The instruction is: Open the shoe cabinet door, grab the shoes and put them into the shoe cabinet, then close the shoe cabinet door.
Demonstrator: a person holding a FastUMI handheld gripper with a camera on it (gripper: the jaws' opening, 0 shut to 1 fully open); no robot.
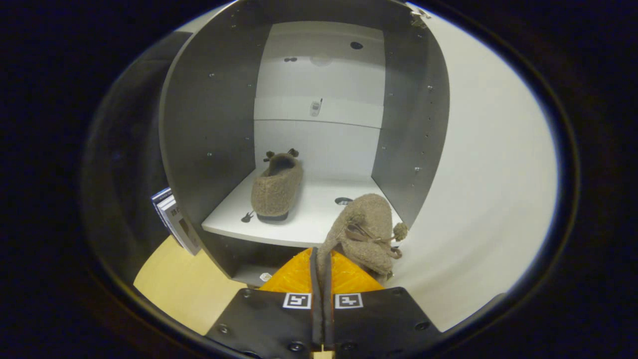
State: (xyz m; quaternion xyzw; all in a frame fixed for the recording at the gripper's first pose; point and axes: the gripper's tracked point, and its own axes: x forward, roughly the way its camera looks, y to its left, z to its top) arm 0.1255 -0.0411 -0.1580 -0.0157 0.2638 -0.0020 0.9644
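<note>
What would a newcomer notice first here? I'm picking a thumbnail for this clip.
First, the fuzzy brown slipper pinched at its edge in the shut claw, hanging just ahead of the open shoe cabinet. Next, its matching slipper already standing on the white shelf inside, toward the left wall. The open door swings out to the right.

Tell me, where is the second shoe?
The second shoe hangs pinched between the fingers, at the shelf's front edge, right of the first shoe.

jaws pinching slipper [366, 234], cabinet [209, 124] open
</note>
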